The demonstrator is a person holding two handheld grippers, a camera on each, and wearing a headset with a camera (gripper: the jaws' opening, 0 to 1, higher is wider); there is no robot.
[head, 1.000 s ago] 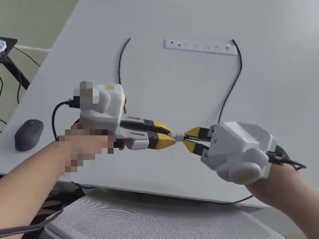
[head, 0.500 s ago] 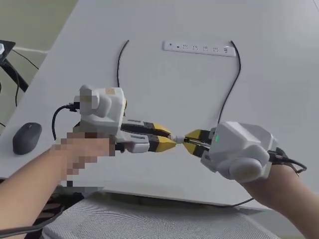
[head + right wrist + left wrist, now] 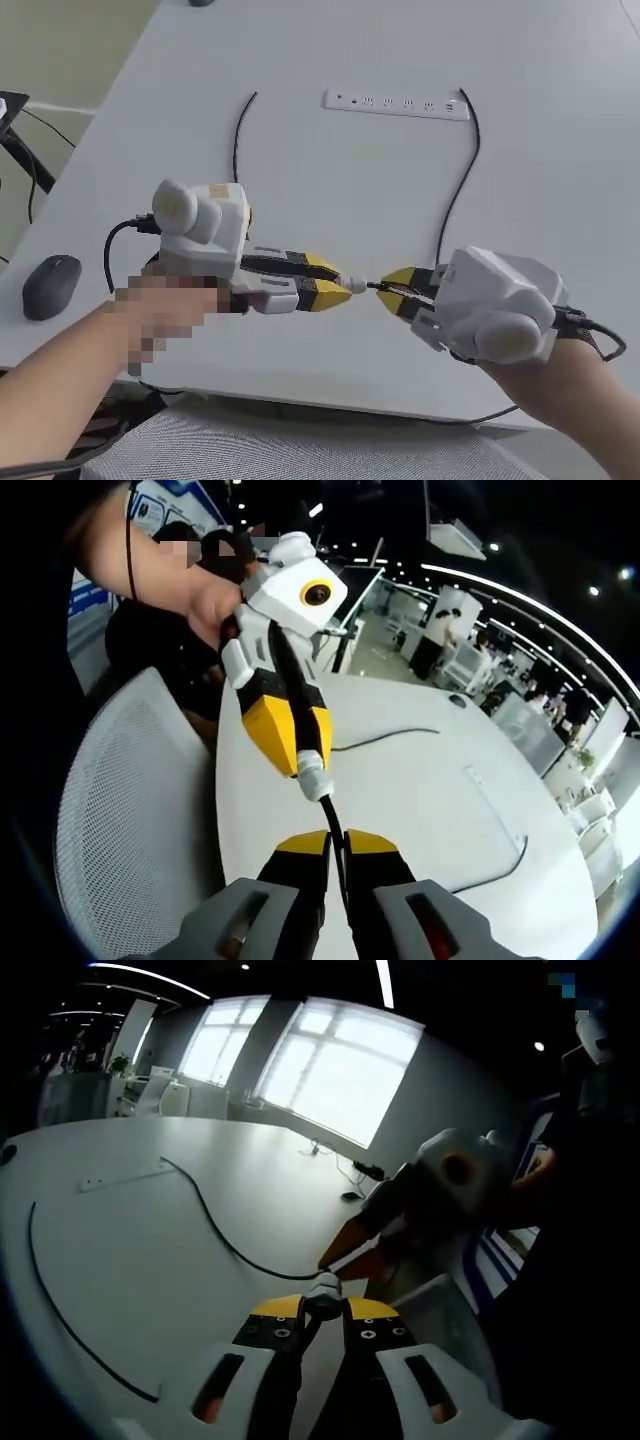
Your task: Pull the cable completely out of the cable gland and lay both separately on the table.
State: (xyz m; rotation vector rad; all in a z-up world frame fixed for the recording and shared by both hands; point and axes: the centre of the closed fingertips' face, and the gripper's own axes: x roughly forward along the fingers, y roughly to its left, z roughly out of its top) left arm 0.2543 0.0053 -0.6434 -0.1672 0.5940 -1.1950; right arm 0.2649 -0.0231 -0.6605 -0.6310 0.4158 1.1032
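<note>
Cable gland [image 3: 357,287] we see clamped in our left gripper [image 3: 338,288] above the table [image 3: 350,170] edge. Its long axis points sideways toward our right gripper [image 3: 395,293], closed on the cable [image 3: 376,288].

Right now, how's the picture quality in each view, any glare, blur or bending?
Head view: flat, even light, sharp, no glare on the table. Left gripper view: windows blown out, foreground dim, strong fisheye bending. Right gripper view: the table edge curves; cable gland and cable look sharp.
</note>
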